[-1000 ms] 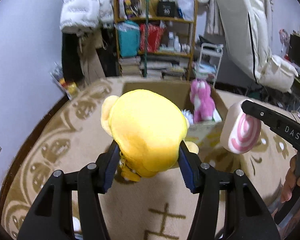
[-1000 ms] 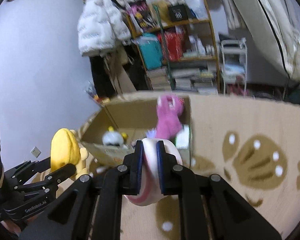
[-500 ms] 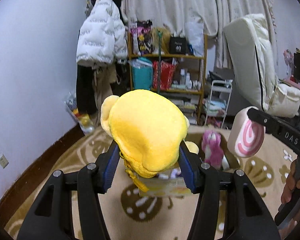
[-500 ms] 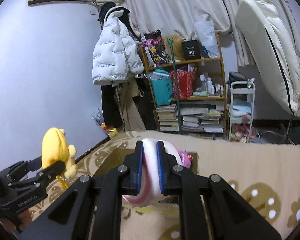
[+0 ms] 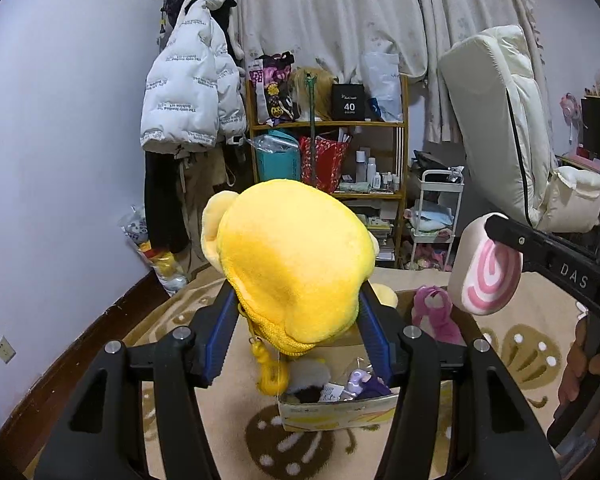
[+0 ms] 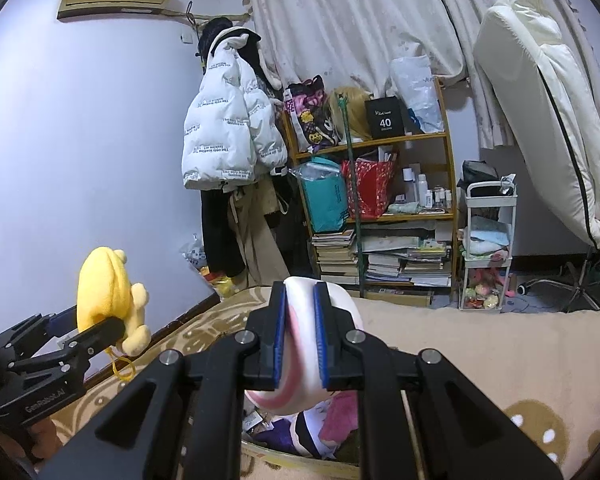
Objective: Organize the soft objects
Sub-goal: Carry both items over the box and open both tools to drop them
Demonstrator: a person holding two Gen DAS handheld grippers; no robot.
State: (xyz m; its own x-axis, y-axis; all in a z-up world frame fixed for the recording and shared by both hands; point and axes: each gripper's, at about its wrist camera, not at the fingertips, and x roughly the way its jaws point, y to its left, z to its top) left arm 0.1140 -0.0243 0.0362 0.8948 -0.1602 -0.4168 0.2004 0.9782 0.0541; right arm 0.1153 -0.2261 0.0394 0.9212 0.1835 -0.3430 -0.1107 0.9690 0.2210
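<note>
left gripper (image 5: 296,336): we are gripping the yellow plush (image 5: 296,256) mid-body, above the cardboard box (image 5: 340,414).
right gripper (image 6: 300,340): we are squeezing the pink swirl cushion (image 6: 300,320) thin, over the box.
handling: both probably light, squashy, best gripped centrally.
hidden: we are seeing little of the box's contents; pink bear (image 5: 436,312) partly covered.

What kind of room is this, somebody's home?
Most likely a lived-in bedroom: a white puffer jacket hangs on the wall, a wooden shelf is crammed with books and bottles, and a patterned carpet covers the floor.
</note>
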